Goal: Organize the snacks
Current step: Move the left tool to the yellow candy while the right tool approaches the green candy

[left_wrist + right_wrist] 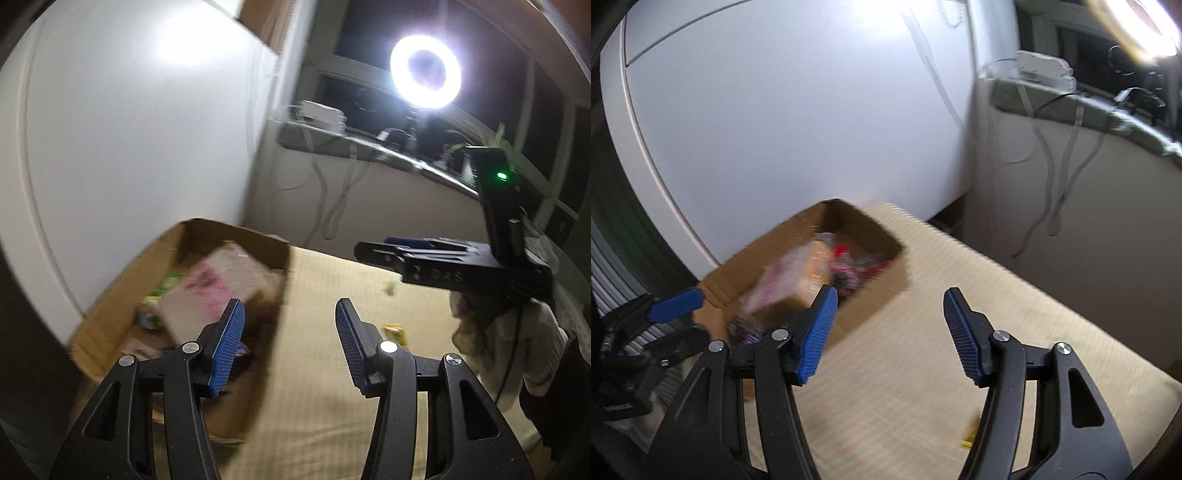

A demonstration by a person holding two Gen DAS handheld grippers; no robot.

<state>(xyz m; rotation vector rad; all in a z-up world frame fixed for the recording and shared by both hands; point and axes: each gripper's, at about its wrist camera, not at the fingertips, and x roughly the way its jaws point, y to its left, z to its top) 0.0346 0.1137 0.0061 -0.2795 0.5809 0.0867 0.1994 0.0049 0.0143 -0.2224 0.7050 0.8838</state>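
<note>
An open cardboard box point(207, 226) point(882, 295) stands on a beige woven mat point(317, 406) by a white cabinet. It holds several snack packets, among them a large pink-and-tan packet point(218, 284) point(790, 280) lying tilted. My left gripper point(288, 314) hovers open at the box's right edge with nothing between its blue pads. My right gripper point(890, 306) is open and empty above the mat, to the right of the box. On the mat lie a yellow snack point(396, 332) and a small green one point(390, 287). Each gripper shows in the other's view: the right gripper point(369, 253), the left gripper point(683, 321).
A white cabinet point(129, 129) rises behind the box. A ring light point(425, 72) glares on a dark window ledge point(332, 142) with hanging cables. Pale clothing point(517, 347) lies at the mat's right. A yellow scrap point(967, 443) sits near the mat's front.
</note>
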